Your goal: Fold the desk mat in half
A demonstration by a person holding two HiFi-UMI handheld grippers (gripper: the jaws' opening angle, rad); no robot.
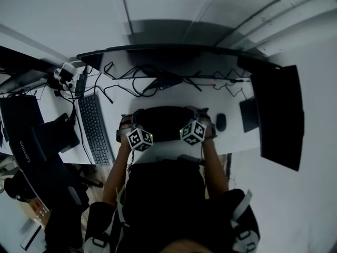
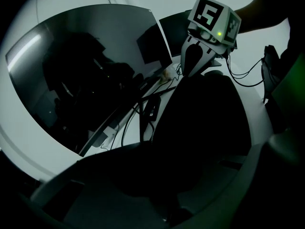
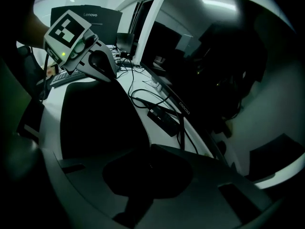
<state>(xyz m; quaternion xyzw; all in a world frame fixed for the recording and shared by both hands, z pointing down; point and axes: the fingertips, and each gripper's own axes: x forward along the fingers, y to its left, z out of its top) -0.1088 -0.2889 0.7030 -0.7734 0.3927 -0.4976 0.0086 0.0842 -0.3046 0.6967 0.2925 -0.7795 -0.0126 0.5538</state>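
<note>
Left gripper [image 2: 165, 217]: jaws closed, pitched steeply down;
Right gripper [image 3: 149, 162]: jaws closed, level with the left;
Forearms [image 1: 214, 167]: parallel, extended forward

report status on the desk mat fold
Both shut on desk mat edge: left gripper, right gripper. Fold progress unclear, mat too dark. Beside mat, not on it: mouse, keyboard.

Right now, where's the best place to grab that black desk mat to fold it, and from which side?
By its two near corners, one gripper each, coming from the front of the desk. The desk mat looks thin and wide, so one middle grip would probably let it sag. The left gripper and right gripper seem shut on it at that side.
</note>
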